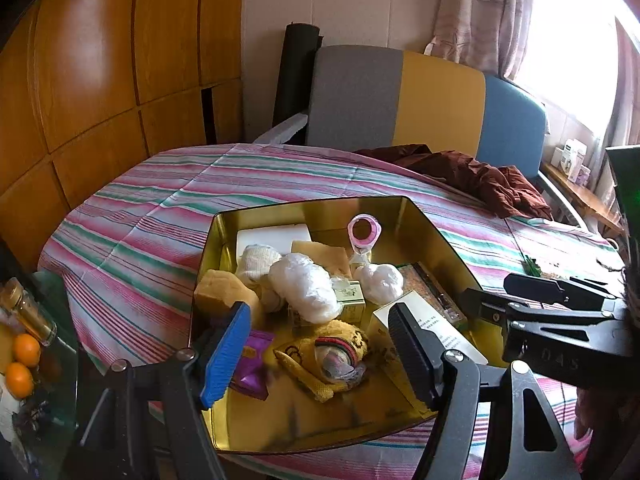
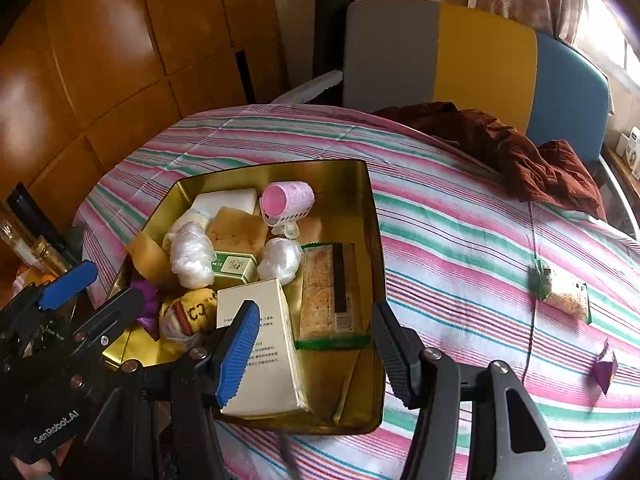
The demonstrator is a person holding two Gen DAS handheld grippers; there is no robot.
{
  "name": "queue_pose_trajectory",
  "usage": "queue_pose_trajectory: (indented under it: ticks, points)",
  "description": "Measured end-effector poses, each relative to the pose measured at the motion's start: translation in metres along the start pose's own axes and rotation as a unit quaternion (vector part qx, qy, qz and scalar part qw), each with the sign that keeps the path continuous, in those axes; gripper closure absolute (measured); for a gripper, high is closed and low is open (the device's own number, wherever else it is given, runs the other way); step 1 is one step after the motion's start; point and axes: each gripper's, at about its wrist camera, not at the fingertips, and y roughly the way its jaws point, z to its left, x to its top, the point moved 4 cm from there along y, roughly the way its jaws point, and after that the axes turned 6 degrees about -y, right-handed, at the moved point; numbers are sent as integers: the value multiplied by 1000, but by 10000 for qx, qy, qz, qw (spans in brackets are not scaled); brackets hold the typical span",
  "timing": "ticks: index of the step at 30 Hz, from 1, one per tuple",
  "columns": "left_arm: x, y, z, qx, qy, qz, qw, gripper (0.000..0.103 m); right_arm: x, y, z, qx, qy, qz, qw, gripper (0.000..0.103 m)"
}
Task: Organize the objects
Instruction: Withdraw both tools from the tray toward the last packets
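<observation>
With both grippers' fingers open and empty over the crowded gold tin (image 2: 372,216), your right gripper (image 2: 316,344) may snag the upright cream box (image 2: 264,320) beside the cracker pack (image 2: 328,292), while your left gripper (image 1: 320,344) hovers at lower centre.

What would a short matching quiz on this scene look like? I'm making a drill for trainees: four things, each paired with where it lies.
Things:
1. pink hair roller
2. purple sachet
3. cream carton
4. maroon cloth

Places:
A. on the striped tablecloth, outside the gold tin, near the right edge of the right wrist view
B. at the tin's far end
C. heaped at the table's far side, by the chair
D. at the tin's near end

Pairs: 1-B, 2-A, 3-D, 4-C
</observation>
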Motion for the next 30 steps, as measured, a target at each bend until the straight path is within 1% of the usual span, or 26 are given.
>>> queue_pose_trajectory:
  ticks: [7, 16, 26, 30]
  points:
    - [0, -6, -5, -22, 52, -35, 10000, 31, -5, -9, -1, -85, -16, -76, 9999, 44]
    - [-2, -10, -18, -93, 198, -29, 9998, 31, -13, -15, -15, -203, 159, -72, 9996, 44]
    - [-3, -12, -38, -170, 509, 17, 9986, 30, -24, -18, -45, -298, 507, -29, 9983, 44]
    - [-2, -11, -49, -222, 632, 29, 9977, 30, -27, -22, -62, -417, 617, -24, 9972, 44]
